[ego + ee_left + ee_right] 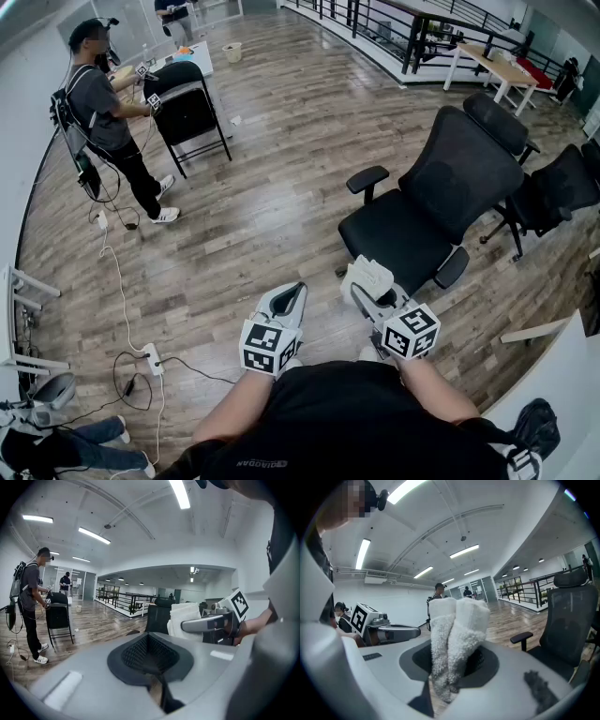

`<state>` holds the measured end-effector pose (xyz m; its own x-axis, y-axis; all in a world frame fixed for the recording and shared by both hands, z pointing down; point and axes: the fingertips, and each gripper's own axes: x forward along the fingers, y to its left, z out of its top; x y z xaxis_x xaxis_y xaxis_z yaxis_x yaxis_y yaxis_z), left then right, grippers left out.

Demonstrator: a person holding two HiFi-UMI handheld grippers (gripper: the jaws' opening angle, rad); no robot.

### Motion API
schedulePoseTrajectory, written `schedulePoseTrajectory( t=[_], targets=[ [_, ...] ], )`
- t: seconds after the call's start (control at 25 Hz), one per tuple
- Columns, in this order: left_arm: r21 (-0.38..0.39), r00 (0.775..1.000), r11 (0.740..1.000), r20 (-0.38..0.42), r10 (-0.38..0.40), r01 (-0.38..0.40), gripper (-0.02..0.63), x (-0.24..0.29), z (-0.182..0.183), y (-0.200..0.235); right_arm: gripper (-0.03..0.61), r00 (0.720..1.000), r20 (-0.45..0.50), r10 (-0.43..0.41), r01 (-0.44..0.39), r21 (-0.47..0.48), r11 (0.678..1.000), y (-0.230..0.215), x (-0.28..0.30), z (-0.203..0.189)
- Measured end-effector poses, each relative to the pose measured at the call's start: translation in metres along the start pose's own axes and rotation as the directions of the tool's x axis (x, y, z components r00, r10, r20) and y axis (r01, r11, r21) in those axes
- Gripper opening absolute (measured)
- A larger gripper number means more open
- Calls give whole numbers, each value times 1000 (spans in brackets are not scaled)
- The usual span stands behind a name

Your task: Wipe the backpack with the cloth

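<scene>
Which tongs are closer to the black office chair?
Right. The right tongs, holding the white cloth, hover just short of the office chair; the left tongs are farther to its left.

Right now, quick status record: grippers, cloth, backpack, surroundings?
left gripper: jaws together, nothing held
right gripper: shut on folded white cloth, which sticks up past the jaws
backpack: none made out near the grippers
wiping: not under way; both grippers in the air over the wood floor
nearby: black office chair ahead right; person standing far left
</scene>
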<state>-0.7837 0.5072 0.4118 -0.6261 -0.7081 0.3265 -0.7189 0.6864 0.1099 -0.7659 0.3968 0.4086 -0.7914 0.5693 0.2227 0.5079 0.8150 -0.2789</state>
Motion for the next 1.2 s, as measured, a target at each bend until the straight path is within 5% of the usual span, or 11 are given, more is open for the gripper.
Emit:
schedulePoseTrajectory(
  t=[0.68, 1.2],
  targets=[
    [51, 990, 988, -25, -142, 143, 6, -32, -14, 5, 107, 990, 12, -139, 138, 36, 990, 43, -9, -20],
    [82, 931, 929, -105, -351, 360, 6, -30, -48, -45, 107, 940, -3, -342, 340, 125, 932, 66, -71, -63]
  ],
)
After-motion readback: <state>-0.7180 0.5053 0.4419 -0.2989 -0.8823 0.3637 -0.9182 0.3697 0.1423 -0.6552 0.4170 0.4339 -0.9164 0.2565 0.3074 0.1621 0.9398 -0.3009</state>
